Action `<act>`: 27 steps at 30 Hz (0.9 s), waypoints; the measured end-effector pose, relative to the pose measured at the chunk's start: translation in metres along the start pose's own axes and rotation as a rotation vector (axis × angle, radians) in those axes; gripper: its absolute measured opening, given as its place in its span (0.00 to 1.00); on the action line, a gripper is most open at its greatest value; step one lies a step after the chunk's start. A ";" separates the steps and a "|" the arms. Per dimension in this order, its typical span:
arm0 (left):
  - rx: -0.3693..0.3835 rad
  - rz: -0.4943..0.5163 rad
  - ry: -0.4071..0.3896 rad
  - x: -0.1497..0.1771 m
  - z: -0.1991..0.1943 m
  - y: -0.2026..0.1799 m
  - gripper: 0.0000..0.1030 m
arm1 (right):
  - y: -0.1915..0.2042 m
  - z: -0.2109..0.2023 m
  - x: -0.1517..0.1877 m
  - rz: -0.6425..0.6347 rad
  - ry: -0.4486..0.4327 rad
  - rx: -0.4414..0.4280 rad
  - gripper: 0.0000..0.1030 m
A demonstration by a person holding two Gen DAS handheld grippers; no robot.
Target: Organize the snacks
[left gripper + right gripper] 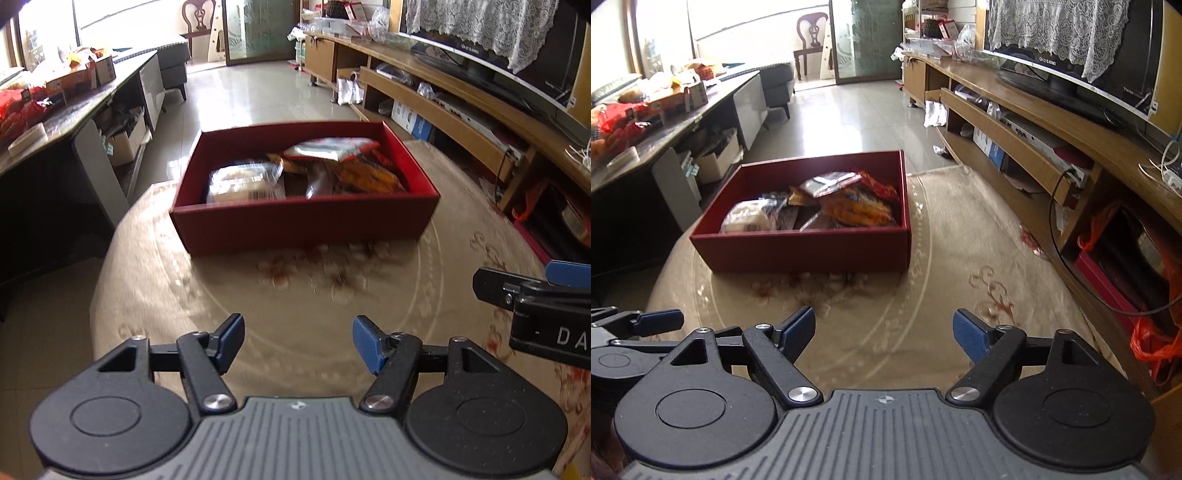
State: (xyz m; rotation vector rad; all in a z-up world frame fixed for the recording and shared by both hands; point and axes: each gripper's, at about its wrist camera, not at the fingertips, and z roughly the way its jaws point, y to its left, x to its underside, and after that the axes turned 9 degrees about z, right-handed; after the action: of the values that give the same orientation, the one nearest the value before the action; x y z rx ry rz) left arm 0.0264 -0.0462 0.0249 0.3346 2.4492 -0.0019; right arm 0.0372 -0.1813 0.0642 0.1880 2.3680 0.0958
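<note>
With both tools held back from the load, the left gripper (298,343) and right gripper (884,334) hover over bare cloth, fingers (364,343) parted, nothing between them. Open-topped dark red cardboard box (295,225) sits on the round desk (443,302) under a beige floral cloth, well ahead of both. Crinkly plastic snack packets (347,173) lie heaped inside, the clear-wrapped pale cake pack (240,184) at the left. Judgement: 2 empty grippers kept clear suggests sorting done, or another reach coming.
</note>
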 end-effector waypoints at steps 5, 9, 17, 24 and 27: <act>0.008 -0.007 0.012 0.016 -0.008 -0.006 0.59 | -0.002 -0.003 0.020 -0.009 0.034 0.027 0.84; 0.022 -0.022 0.021 0.028 -0.015 -0.009 0.59 | -0.005 -0.008 0.037 -0.026 0.056 0.050 0.84; 0.025 -0.019 0.027 0.044 -0.027 -0.017 0.59 | -0.013 -0.022 0.051 -0.008 0.070 0.050 0.84; 0.017 -0.011 0.019 0.057 -0.037 -0.024 0.60 | -0.012 -0.028 0.063 -0.020 0.081 0.038 0.85; 0.013 -0.015 0.017 0.059 -0.041 -0.024 0.60 | -0.013 -0.031 0.065 -0.020 0.079 0.033 0.85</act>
State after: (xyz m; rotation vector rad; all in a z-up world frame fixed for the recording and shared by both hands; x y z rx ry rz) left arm -0.0489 -0.0522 0.0185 0.3237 2.4691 -0.0221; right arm -0.0318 -0.1839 0.0405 0.1796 2.4505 0.0557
